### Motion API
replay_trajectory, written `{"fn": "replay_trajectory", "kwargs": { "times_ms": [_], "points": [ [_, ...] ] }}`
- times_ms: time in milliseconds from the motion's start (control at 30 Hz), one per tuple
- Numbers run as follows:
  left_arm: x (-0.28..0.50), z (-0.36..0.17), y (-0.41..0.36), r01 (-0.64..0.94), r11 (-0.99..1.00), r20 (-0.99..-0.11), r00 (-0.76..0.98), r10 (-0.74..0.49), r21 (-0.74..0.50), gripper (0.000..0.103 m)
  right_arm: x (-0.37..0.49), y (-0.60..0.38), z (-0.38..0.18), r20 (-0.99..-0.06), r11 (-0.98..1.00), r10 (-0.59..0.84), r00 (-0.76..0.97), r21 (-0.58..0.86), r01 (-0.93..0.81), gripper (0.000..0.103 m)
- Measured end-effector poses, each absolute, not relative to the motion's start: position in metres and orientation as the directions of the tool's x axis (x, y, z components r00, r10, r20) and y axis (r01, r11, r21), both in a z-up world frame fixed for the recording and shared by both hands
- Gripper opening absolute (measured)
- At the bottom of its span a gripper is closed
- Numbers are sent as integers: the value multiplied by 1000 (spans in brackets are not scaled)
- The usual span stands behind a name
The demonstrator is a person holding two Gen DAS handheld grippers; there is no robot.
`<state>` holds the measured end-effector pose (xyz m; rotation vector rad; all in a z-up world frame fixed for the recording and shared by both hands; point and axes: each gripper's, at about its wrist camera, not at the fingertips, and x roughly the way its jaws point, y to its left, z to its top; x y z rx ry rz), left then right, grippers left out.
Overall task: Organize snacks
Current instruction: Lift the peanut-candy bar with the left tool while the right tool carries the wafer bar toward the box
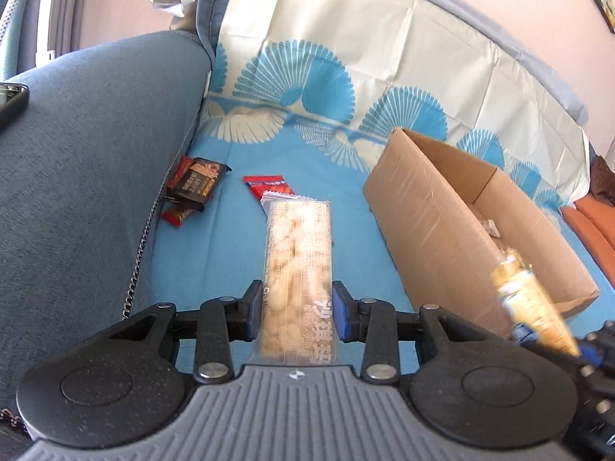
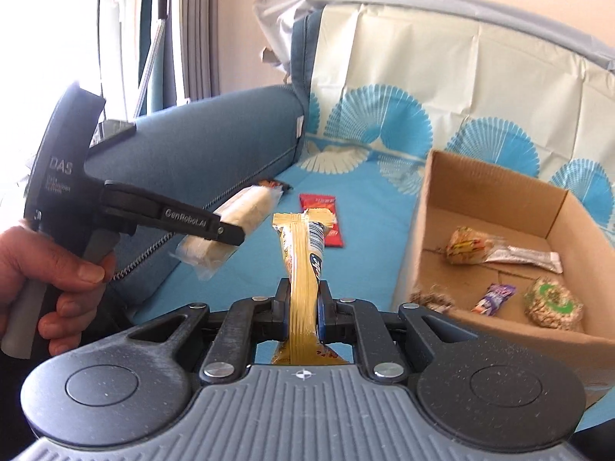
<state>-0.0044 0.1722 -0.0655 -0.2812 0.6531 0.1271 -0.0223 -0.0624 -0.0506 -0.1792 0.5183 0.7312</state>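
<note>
We've got the left claw pinching a clear pack of pale puffed snacks w/ both pads on its sides, pack sticking out fwd, held above the blue sheet. Right claw is squeezed tight on a thin yellow wrapper, standing upright betw. the pads. In the right view a hand grips the left tool's handle. Beyond, a red packet lies flat on the sheet, and dark choc packets sit by the blue sofa arm. To the right, the cardboard box is open, w/ several snacks inside.
</note>
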Motion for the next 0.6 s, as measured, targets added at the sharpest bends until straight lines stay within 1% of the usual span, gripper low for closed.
{"fn": "replay_trajectory", "kwargs": {
  "times_ms": [133,267,500,567,600],
  "points": [
    [-8,-57,173,-195,954,-586,810,26,-227,41,-22,-81,-28,-452,754,588,671,8,-656,13],
    [-10,-52,174,-168,953,-555,832,1,-251,40,-13,-109,-12,-402,800,559,725,33,-599,13],
    [-18,-51,186,-176,935,-505,863,-4,-309,39,3,-153,-11,-377,896,440,815,131,-424,13],
    [-21,-53,187,-167,935,-501,865,-13,-313,27,13,-156,-12,-397,907,420,816,166,-386,13],
    [-22,-53,187,-156,939,-501,866,-19,-305,25,17,-158,-9,-397,909,417,818,185,-374,13]
  ]
}}
